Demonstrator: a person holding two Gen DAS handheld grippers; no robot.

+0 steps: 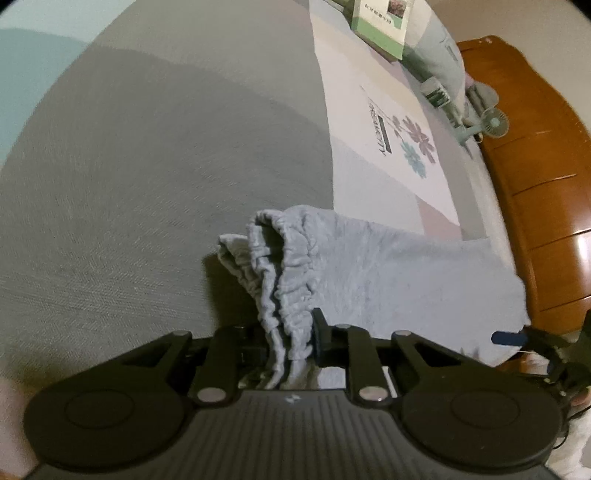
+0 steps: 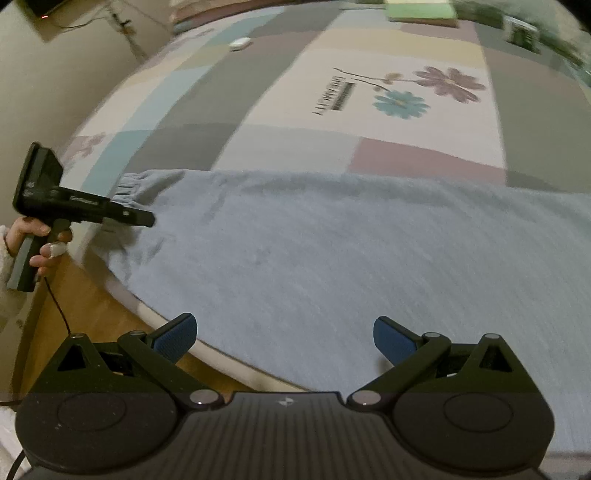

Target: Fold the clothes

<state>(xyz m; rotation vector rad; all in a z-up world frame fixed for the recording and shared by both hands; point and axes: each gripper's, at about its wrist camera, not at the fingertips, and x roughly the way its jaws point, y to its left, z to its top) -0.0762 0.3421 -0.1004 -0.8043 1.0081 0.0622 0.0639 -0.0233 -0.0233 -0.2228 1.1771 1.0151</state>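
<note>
A pale grey-blue garment [image 2: 332, 251] with a gathered elastic waistband [image 1: 284, 280] lies spread over the near edge of a patchwork bedspread [image 2: 369, 107]. My left gripper [image 1: 290, 343] is shut on the bunched waistband, which rises between its fingers. From the right wrist view the same gripper [image 2: 144, 218] sits at the garment's left corner, held by a hand [image 2: 40, 240]. My right gripper [image 2: 284, 338] stands open over the garment's near edge, blue pads [image 2: 177, 338] wide apart, nothing between them. One of its blue pads [image 1: 508, 338] shows at the right in the left wrist view.
A green and white box [image 1: 380, 26] and a grey pillow [image 1: 439, 59] lie at the far end of the bed. A small teal fan [image 1: 491, 123] sits by the orange wooden bed frame [image 1: 546, 184]. A small white object [image 2: 239, 43] rests far back.
</note>
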